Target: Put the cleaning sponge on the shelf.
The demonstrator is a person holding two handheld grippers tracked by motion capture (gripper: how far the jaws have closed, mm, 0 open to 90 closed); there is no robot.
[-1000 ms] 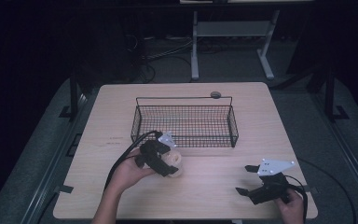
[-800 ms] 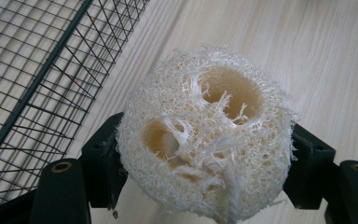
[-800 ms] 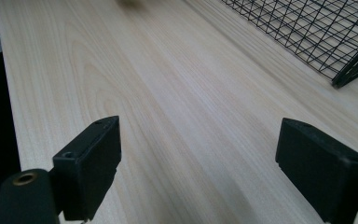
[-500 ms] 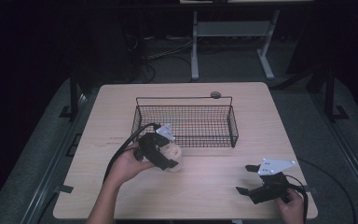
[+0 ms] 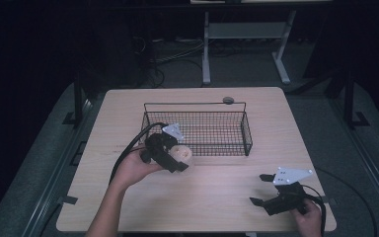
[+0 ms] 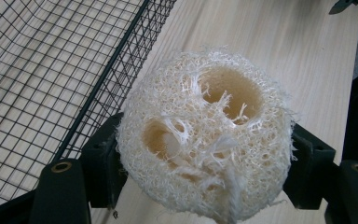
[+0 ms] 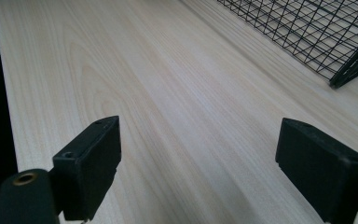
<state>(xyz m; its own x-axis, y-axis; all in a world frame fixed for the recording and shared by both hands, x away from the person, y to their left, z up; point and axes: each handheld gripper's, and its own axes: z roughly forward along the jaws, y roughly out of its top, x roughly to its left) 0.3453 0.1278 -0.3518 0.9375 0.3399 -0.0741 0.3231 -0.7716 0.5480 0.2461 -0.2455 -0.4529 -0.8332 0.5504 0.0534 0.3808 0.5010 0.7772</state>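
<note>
At the near left corner of the wire basket (image 5: 197, 126), the left gripper (image 5: 177, 159) was clamped on a loofah sponge (image 5: 182, 154), its two black jaws pressed into the sponge's opposite sides. In the left gripper view the loofah sponge (image 6: 207, 135) sat squarely between the jaws, a pale, fibrous round piece with two hollow chambers facing the camera and loose fibres at its lower edge. It was held clear above the table (image 5: 217, 197), just outside the basket's front wall, whose black mesh (image 6: 51, 79) ran close along the sponge's side. The person's left hand (image 5: 131, 168) gripped the tool from behind, with the forearm rising from the table's near edge and angled toward the basket; the gripper's cable looped back over the wrist.

The right gripper (image 5: 264, 190) rested low near the table's near right corner, well apart from the sponge and the basket, with its jaws spread wide and nothing between them. The right gripper view showed bare wood grain (image 7: 186, 116) between the two open jaws and a corner of the basket (image 7: 349, 70) farther off. The right hand (image 5: 310, 217) held it at the table's edge, with the grey plate on top facing upward.

No label or writing could be read on anything.
</note>
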